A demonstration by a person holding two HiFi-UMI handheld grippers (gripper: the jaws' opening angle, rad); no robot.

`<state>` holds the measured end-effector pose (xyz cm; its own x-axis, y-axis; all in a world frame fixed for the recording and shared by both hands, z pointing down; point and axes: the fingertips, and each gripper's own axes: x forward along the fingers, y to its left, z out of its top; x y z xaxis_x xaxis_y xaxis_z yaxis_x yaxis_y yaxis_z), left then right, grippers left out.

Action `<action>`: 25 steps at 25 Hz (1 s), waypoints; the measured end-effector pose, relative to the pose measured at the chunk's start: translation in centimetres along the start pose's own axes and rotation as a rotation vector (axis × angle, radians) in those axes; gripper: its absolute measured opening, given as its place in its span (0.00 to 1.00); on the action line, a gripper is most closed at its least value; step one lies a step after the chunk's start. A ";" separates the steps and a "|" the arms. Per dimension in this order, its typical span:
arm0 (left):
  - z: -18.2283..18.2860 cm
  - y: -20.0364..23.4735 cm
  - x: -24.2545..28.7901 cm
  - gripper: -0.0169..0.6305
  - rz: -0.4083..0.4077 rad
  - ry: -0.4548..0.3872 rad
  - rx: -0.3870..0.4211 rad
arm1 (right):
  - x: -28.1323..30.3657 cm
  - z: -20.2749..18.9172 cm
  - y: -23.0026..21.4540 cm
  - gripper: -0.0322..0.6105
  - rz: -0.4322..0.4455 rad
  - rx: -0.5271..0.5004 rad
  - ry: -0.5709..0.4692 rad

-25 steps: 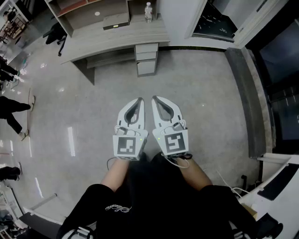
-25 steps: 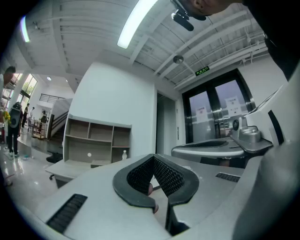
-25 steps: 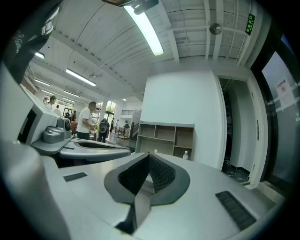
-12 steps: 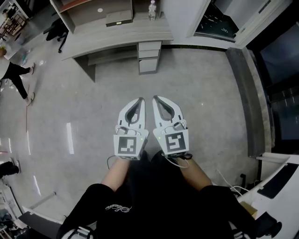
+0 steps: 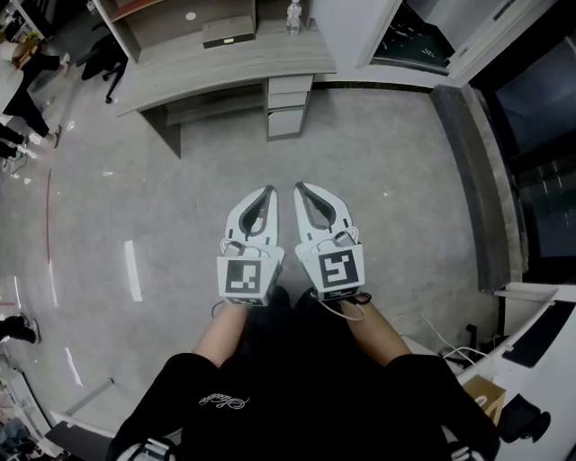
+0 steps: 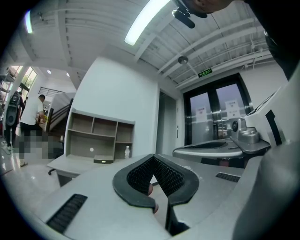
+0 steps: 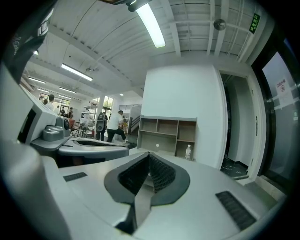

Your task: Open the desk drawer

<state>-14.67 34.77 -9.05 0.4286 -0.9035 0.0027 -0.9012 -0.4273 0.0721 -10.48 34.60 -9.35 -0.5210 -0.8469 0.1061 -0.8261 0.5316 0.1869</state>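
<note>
The grey desk [image 5: 225, 67] stands far ahead across the floor, with a stack of three shut drawers [image 5: 288, 106] under its right end. A shelf unit [image 5: 171, 13] sits on top of it, with a dark box [image 5: 228, 31] and a water bottle [image 5: 293, 13]. My left gripper [image 5: 267, 190] and right gripper [image 5: 300, 187] are held side by side in front of my body, both shut and empty, well short of the desk. In the left gripper view the left gripper [image 6: 152, 158] points at the desk [image 6: 75, 164]. In the right gripper view the right gripper [image 7: 149, 154] points towards the shelf unit [image 7: 168, 133].
Bare grey floor [image 5: 360, 171] lies between me and the desk. People [image 5: 22, 112] walk at the far left near a black chair [image 5: 108, 63]. Dark glass doors [image 5: 540, 108] and a raised sill [image 5: 477, 180] line the right. A white table [image 5: 540, 333] with cables is at lower right.
Both grippers stay shut and side by side, a little lower in view. The desk has drifted slightly towards the top edge. The people at the left have moved.
</note>
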 end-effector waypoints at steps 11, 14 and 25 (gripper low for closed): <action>-1.1 2.3 0.4 0.03 -0.061 0.053 0.029 | 1.3 -1.2 0.7 0.06 -0.051 0.045 0.069; -1.2 2.4 1.5 0.03 -0.067 0.055 0.028 | 2.3 -1.3 0.0 0.06 -0.049 0.043 0.072; -3.4 4.5 9.7 0.03 -0.038 0.114 0.049 | 9.5 -3.4 -6.0 0.06 -0.013 0.082 0.070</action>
<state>-14.34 24.26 -5.27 0.4647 -0.8780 0.1146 -0.8849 -0.4650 0.0256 -9.76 23.31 -6.17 -0.4964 -0.8508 0.1724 -0.8489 0.5173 0.1089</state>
